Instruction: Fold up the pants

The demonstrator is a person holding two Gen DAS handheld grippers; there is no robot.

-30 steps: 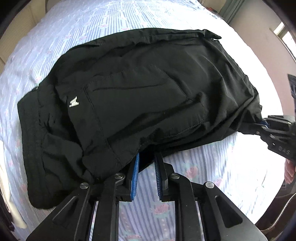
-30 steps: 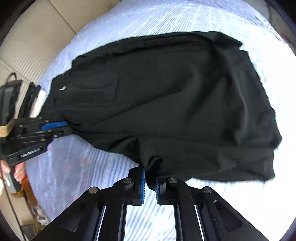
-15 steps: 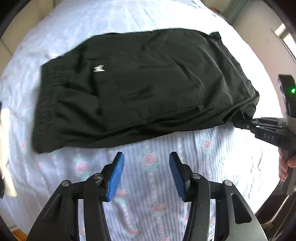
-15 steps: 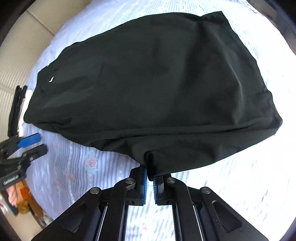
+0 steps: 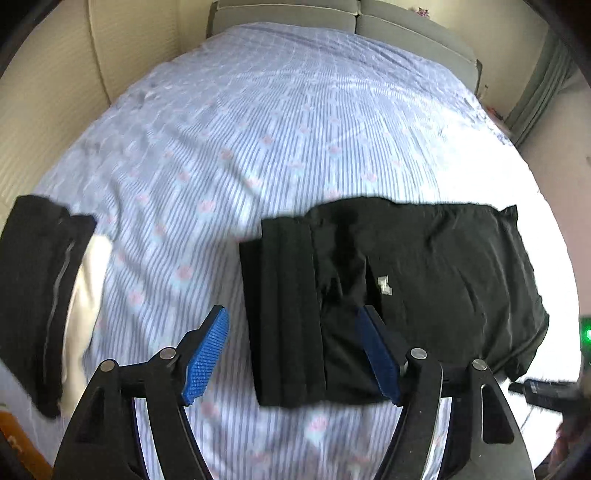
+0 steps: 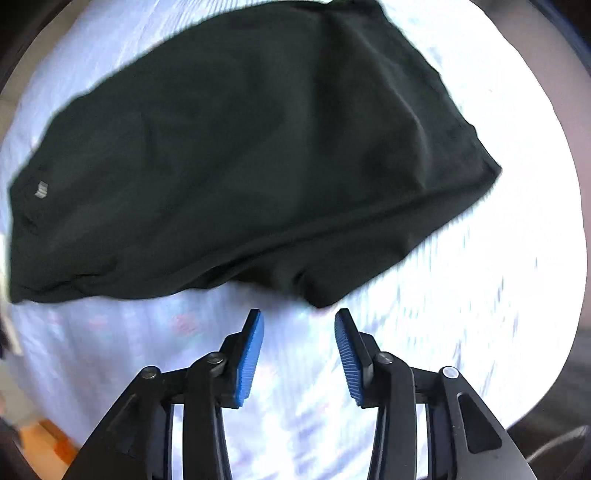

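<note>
**Both tools let go of the folded pants**

The folded black fabric pants (image 5: 424, 273) lie flat on the bed (image 5: 280, 122), which is covered by a pale blue striped sheet with pink flowers. In the left wrist view the ribbed waistband faces left and a small white logo (image 5: 383, 286) shows on the upper layer.

A second ago both tools were pinched on the near edge of the pants. Now the left tool (image 5: 301, 350) hangs above the waistband end with its blue ribbed pads spread wide and its jaws opening; the cloth seen between them lies on the bed below, not pressed by either pad. The view from it has widened too, taking in the grey headboard (image 5: 332, 16) and a second dark garment over something white (image 5: 40, 288) at the left edge of the bed, neither of which showed before.

The right tool (image 6: 299, 350) was clamped on the hem half a second ago. Its jaws are now opening, the pads stand apart over bare sheet, and the nearest fold of the pants (image 6: 243, 155) lies just beyond the tips. The picture is smeared there, so the hem seems clear of the pads rather than plainly so. Nothing is held by either tool.
</note>
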